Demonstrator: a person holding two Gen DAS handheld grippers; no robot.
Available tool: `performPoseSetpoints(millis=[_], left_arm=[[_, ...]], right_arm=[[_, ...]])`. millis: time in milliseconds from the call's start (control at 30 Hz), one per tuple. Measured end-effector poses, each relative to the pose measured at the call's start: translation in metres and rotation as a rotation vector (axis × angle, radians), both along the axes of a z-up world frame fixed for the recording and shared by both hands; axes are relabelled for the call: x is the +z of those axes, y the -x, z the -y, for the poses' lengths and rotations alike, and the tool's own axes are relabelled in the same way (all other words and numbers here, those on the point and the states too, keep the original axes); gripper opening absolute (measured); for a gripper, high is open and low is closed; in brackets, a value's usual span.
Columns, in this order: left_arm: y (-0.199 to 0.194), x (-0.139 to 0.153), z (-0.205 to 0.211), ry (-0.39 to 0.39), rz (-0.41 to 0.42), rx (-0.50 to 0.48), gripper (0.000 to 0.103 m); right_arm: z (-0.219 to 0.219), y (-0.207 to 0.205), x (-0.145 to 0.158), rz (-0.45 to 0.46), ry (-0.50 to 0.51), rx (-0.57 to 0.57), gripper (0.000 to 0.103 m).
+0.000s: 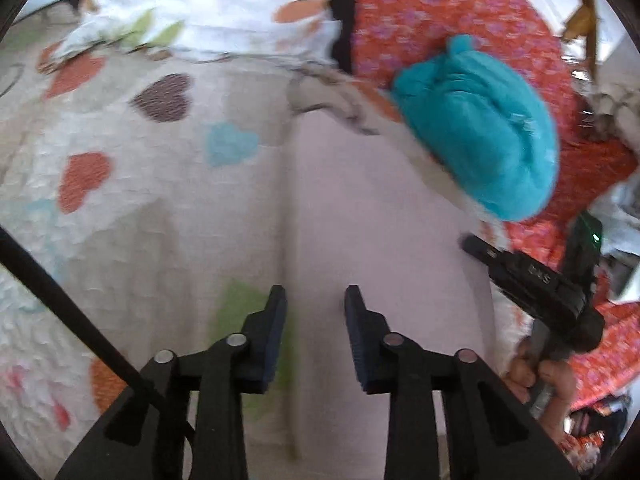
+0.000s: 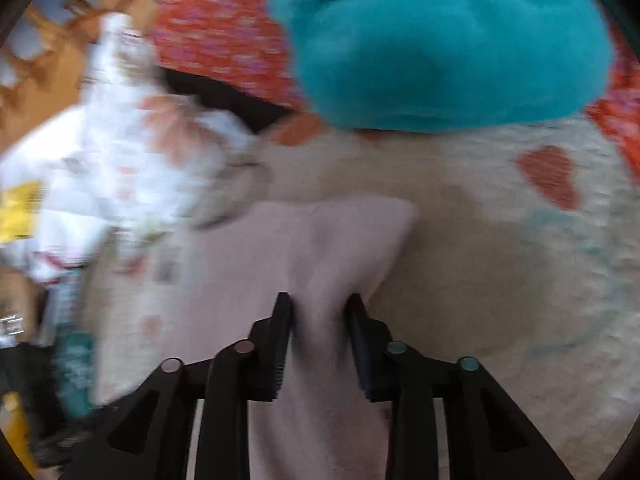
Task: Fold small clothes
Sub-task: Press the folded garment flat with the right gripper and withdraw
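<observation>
A pale pink garment (image 1: 372,216) lies flat on the heart-patterned bedspread (image 1: 120,168). My left gripper (image 1: 316,300) is open and empty just above the garment's left fold line. My right gripper (image 2: 320,304) has the pink garment (image 2: 320,248) bunched between its fingers, which stand partly apart; the cloth rises to them. The right gripper also shows in the left wrist view (image 1: 472,242) at the garment's right edge. A rolled teal cloth (image 1: 484,132) lies beyond, large in the right wrist view (image 2: 440,40).
A red flowered cloth (image 1: 440,12) lies behind the teal one. A white pillow with orange flowers (image 1: 224,4) sits at the back left. A white patterned heap (image 2: 120,168) lies left of the garment. Clutter shows at the bed's edge (image 2: 72,360).
</observation>
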State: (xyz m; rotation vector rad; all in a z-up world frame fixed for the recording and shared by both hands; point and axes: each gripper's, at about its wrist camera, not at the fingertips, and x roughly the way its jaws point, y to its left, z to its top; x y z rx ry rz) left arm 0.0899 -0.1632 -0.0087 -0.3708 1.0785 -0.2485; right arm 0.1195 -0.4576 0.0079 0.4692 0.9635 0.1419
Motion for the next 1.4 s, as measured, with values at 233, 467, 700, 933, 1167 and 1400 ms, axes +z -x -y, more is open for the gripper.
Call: performPoseSetpoints(millis=[233, 467, 700, 933, 1167, 1400], left_arm=[[0.028, -0.007, -0.007, -0.023, -0.006, -0.024, 0.034], [0.06, -0.033, 0.01, -0.182, -0.031, -0.111, 0.034], [0.102, -0.027, 0.018, -0.272, 0.017, -0.183, 0.034], [0.132, -0.006, 0.004, -0.226, 0.072, -0.115, 0.04], [0.144, -0.027, -0.003, -0.195, 0.016, -0.035, 0.057], [0.146, -0.018, -0.019, -0.235, 0.057, -0.023, 0.057]], right_arm=[[0.014, 0.039, 0.03, 0.101, 0.011, -0.072, 0.037], [-0.025, 0.071, 0.021, 0.032, -0.232, 0.163, 0.037], [0.0, 0.111, -0.004, -0.092, 0.013, 0.05, 0.03], [0.036, 0.151, 0.027, 0.063, -0.012, -0.071, 0.033], [0.002, 0.131, 0.019, 0.097, -0.098, 0.025, 0.033], [-0.008, 0.111, -0.007, -0.033, 0.043, -0.055, 0.036]])
